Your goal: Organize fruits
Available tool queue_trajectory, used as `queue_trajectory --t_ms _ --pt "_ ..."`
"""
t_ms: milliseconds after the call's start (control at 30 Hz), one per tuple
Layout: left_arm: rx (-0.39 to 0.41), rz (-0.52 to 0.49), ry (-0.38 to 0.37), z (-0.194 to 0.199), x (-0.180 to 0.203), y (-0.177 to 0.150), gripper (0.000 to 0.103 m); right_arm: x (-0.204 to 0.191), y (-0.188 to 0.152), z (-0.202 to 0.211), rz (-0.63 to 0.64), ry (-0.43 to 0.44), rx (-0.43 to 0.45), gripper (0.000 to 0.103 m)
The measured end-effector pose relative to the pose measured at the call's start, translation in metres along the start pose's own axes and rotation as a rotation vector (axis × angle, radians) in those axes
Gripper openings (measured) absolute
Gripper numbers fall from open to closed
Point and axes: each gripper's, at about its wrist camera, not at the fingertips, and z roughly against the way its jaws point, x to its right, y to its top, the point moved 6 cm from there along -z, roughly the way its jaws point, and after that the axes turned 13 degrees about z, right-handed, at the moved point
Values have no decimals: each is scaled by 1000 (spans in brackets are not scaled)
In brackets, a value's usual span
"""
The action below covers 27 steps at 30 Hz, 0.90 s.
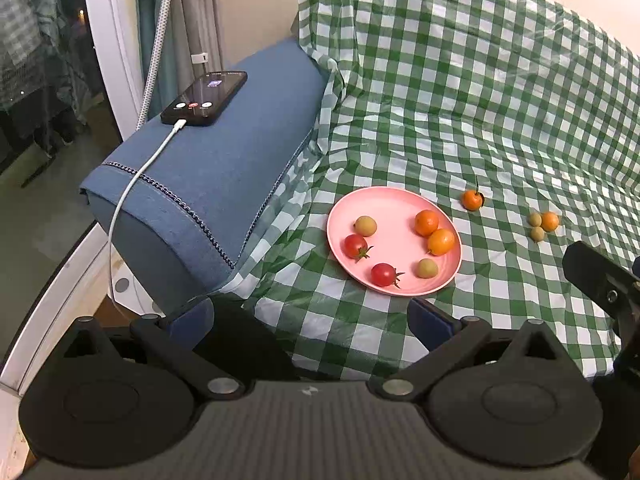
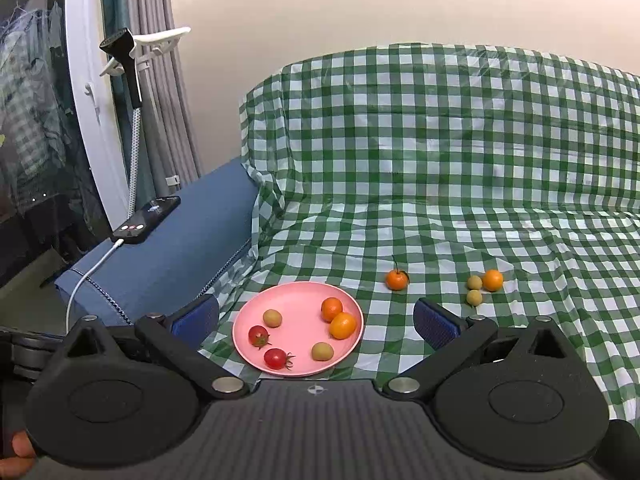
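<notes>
A checked cloth (image 2: 440,152) drapes the sofa (image 1: 208,168) seat and back, likely to give you a wipeable, high-contrast surface for the fruit. On the bare blue armrest at left lies a phone (image 1: 205,98), plugged into a white cable (image 1: 132,184) and out of your working area.

Both of your tools hang back from the seat, looking down on it. Your left gripper (image 1: 312,316) has its jaws spread wide with nothing between them; your right gripper (image 2: 316,320) is likewise spread as wide as it goes and empty, so neither is carrying fruit.

The pink plate (image 2: 298,292) sits on the seat near the armrest, just ahead of both tools, and serves as the collecting point. It already holds six pieces, sorted loosely by kind: two oranges (image 2: 338,318) touching at the right side, two tomatoes (image 2: 268,348) close together at the near left, and two tan fruits (image 2: 273,318) set apart, one at the upper left and one near the front rim.

Four pieces remain on the cloth to the right of the plate: a stemmed orange (image 2: 396,280) alone, and beyond it a cluster (image 2: 482,288) of one orange and two tan fruits touching. By that count the job looks past halfway; the lone orange, nearest the plate, seems the easiest next pick for your right side.
</notes>
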Motion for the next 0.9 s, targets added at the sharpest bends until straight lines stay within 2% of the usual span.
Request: queue_trajectory --t_ms 467,900 --pt "10 -15 -2 6 2 -1 103 0 -1 8 1 1 16 102" --pt "-6 -24 0 -2 4 -3 103 -1 -7 1 -24 5 -20 102"
